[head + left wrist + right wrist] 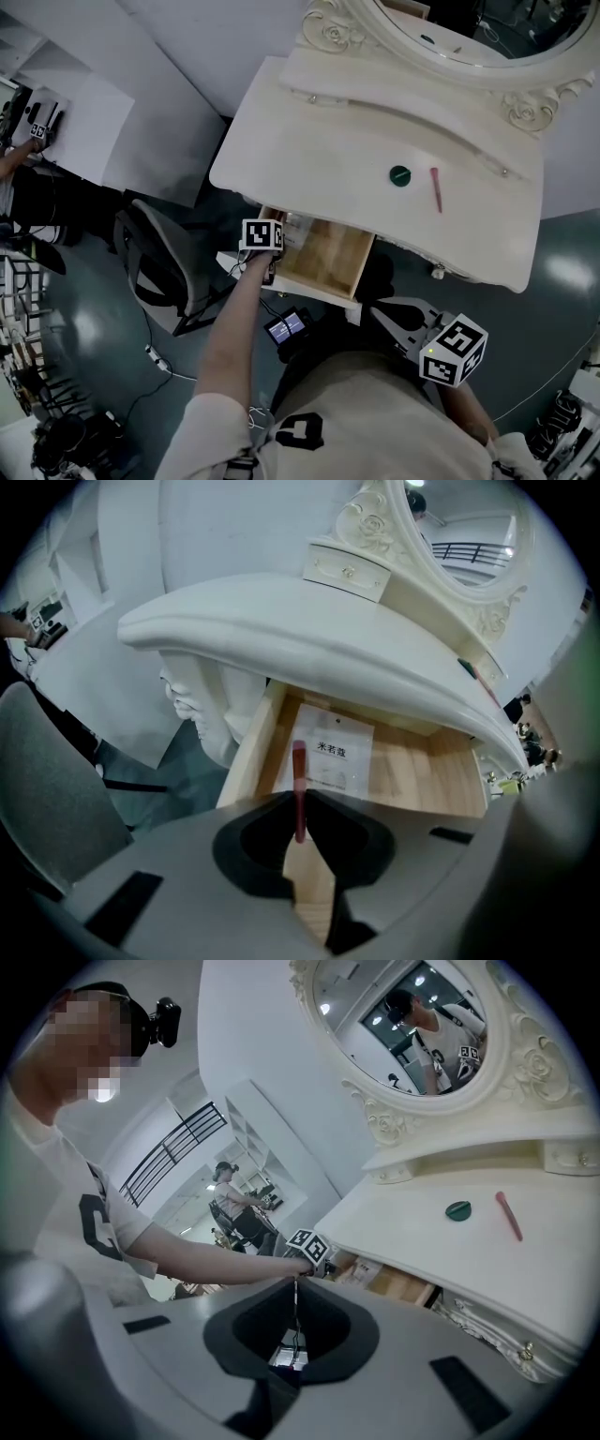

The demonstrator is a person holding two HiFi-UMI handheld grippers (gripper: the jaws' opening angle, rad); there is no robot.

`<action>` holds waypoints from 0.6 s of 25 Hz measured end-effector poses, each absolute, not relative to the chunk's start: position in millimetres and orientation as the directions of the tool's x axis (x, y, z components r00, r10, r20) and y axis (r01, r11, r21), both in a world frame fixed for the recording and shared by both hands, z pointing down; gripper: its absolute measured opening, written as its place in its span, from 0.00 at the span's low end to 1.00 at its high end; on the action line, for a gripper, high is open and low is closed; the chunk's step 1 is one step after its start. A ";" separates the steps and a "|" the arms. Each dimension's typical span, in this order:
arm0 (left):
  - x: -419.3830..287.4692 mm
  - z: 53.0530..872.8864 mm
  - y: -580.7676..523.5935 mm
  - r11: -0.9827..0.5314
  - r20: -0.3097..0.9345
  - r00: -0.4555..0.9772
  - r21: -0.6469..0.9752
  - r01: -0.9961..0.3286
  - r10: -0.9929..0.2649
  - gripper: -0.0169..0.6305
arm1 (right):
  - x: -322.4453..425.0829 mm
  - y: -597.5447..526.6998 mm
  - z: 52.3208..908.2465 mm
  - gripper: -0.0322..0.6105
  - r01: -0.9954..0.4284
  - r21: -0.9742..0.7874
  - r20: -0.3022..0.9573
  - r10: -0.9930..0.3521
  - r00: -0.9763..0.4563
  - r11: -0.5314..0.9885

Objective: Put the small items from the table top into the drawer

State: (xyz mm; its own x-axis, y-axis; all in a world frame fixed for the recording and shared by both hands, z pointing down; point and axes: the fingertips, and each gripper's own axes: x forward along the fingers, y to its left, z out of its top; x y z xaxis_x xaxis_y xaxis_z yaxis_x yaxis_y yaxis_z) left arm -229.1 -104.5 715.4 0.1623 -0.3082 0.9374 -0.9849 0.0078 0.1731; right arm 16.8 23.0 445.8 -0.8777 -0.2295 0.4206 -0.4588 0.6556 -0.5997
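Observation:
My left gripper point(268, 263) hangs over the left end of the open wooden drawer point(345, 263), pointing steeply down. Its jaws are shut on a thin red stick point(299, 782) that stands out past the tips above the drawer floor point(412, 782). A clear packet with a white label point(335, 752) lies in the drawer. On the white table top point(328, 150) rest a green round disc point(400, 175) and a pink stick point(436, 188), also the green disc point(458, 1210) and pink stick point(509, 1215) in the right gripper view. My right gripper point(373, 310) is held low in front of the table, shut and empty.
An oval mirror point(469, 33) with a carved frame stands at the back of the table. A grey chair point(159, 267) sits left of the drawer. A small lit device point(288, 327) lies on the floor below. Another person point(230, 1199) stands far off in the room.

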 end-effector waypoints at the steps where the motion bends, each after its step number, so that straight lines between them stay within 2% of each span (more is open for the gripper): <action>1: -228.7 716.4 -104.9 0.003 0.939 0.163 0.172 -0.985 -0.304 0.16 | 17.9 23.1 446.2 0.10 -0.464 -0.599 0.426 -0.232 -0.875 0.653; 15: -222.0 727.1 -109.5 -0.050 0.951 0.140 0.132 -0.990 -0.275 0.16 | 26.4 25.7 448.7 0.10 -0.492 -0.601 0.439 -0.255 -0.862 0.630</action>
State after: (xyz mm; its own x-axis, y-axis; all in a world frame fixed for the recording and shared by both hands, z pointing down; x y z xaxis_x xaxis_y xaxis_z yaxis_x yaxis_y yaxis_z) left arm -222.0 -109.5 727.1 0.1402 -0.2749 0.9512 -0.9901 -0.0497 0.1316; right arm 26.4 25.7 448.7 -0.8617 -0.2546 0.4389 -0.4921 0.6300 -0.6008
